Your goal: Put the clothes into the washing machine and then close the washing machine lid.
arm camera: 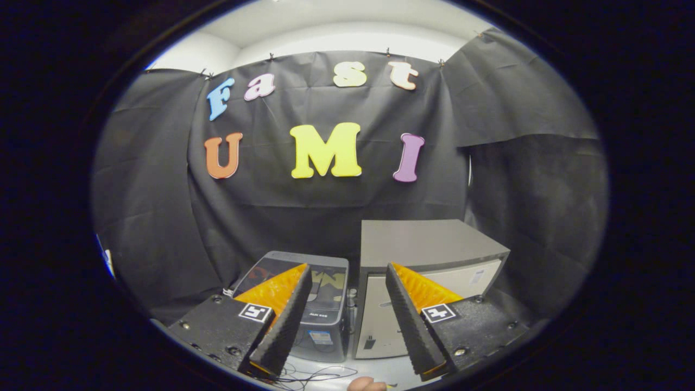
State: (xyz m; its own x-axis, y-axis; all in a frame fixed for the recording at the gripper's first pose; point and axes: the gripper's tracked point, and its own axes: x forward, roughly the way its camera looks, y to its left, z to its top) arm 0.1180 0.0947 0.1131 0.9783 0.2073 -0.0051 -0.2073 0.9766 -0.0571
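Gripper view shows the fingers [347, 285] spread wide, holding nothing. Beyond them, at 12 o'clock, sits the small washing machine [317, 304], lid shut. A grey box [423, 244] stands just beside it at 1 o'clock.

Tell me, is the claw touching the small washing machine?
Apart. The gripper view shows the open claw holding nothing, with the washing machine standing beyond its fingers.

The tool's [347, 282] spread fingers [282, 320] cover the lower front corners of the washing machine [320, 304] and of the grey cabinet [429, 247] beside it; the machine's label is too small to read; a small pale rounded thing [367, 385] below the cables [317, 374] is cut off, unidentifiable.
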